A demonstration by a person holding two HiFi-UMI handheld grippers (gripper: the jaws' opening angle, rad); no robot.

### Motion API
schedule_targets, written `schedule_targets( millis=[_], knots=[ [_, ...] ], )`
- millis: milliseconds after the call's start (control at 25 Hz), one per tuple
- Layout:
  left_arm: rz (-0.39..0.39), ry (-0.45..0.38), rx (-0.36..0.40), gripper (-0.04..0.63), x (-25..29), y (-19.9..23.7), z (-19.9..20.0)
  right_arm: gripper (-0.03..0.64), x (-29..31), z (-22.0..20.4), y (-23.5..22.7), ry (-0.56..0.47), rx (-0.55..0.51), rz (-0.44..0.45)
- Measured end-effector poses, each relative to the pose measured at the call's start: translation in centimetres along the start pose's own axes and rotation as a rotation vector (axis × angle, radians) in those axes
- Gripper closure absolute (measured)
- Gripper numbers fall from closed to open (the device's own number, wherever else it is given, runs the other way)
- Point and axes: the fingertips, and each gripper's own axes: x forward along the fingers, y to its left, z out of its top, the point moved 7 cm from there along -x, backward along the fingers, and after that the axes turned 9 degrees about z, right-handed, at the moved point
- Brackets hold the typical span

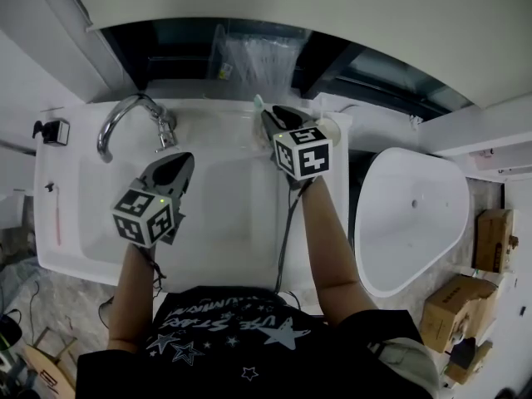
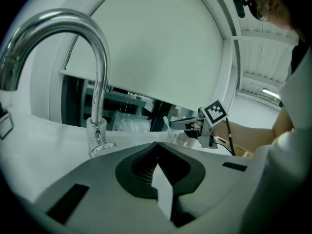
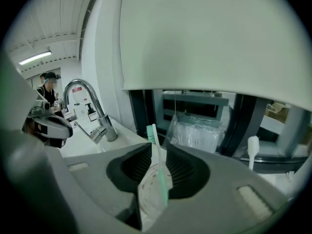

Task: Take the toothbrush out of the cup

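Head view gives us a white sink [image 1: 50,223] set under a dark window ledge, with a chrome tap [image 1: 125,115] at its far left. Our left gripper [image 1: 184,161] hangs over the basin near the tap. In the left gripper view its jaws are closed tip to tip with nothing between them. Our right gripper [image 1: 269,115] is at the far right of the sink. The right gripper view shows its jaws clamped on the toothbrush [image 3: 157,150], which lies along them with its green head poking past the tips. In the left gripper view the clear cup [image 2: 179,138] stands on the sink's far rim just below those tips; we cannot tell whether the toothbrush touches it. A white brush [image 3: 253,147] stands upright further right. Behind the sink a clear bag [image 1: 253,56] lies on the ledge. A pink stick [image 1: 56,214] rests on the left rim. Right of the sink we see a white tub [image 1: 407,214], and beyond it cardboard boxes [image 1: 490,239]. Near left is a mottled grey floor [image 1: 66,298].
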Motion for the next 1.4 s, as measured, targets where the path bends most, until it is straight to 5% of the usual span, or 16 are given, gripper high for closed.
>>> schedule_targets(
  millis=[680, 1400],
  knots=[
    [0.025, 0.004, -0.019, 0.589, -0.6, -0.1, -0.6, 0.567, 1.8, -0.6, 0.1, 0.140, -0.120, -0.042],
    [0.026, -0.034, -0.022, 0.589, -2.6, -0.1, -0.3, 0.595, -0.1, 0.8, 0.7, 0.091, -0.112, -0.080]
  ],
)
